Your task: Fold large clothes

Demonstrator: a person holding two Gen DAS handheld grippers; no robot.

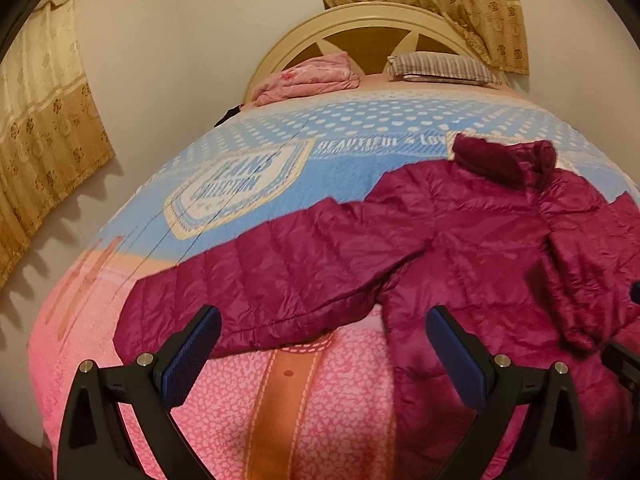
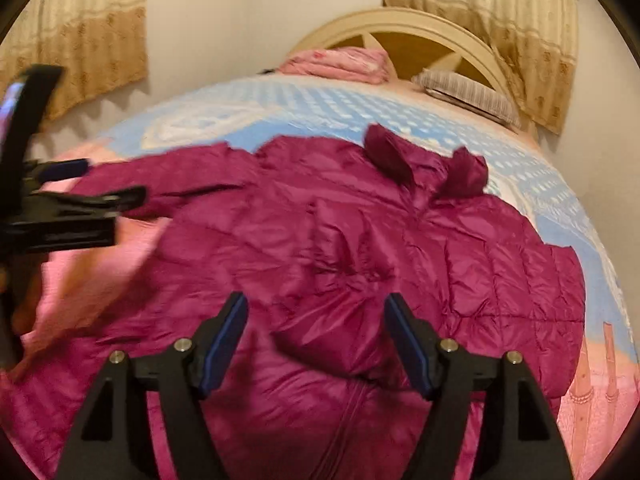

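A magenta quilted puffer jacket [image 1: 500, 240] lies spread on the bed, collar [image 2: 424, 160] toward the headboard. One sleeve [image 1: 260, 276] stretches out flat to the left. The other sleeve [image 2: 344, 280] is laid across the jacket's body, its cuff end lying between my right gripper's fingers. My right gripper [image 2: 316, 304] is open just above that cuff, pads not pressing on it. My left gripper [image 1: 324, 320] stands wide open over the blanket, close to the outstretched sleeve's lower edge, holding nothing. It also shows at the left of the right wrist view as the left gripper [image 2: 112, 180].
A pink and blue blanket [image 1: 320, 400] covers the bed. A folded pink quilt [image 1: 312, 76] and a striped pillow [image 1: 440, 66] lie by the cream headboard [image 1: 360, 20]. Beige curtains [image 1: 44, 128] hang on the walls left and right.
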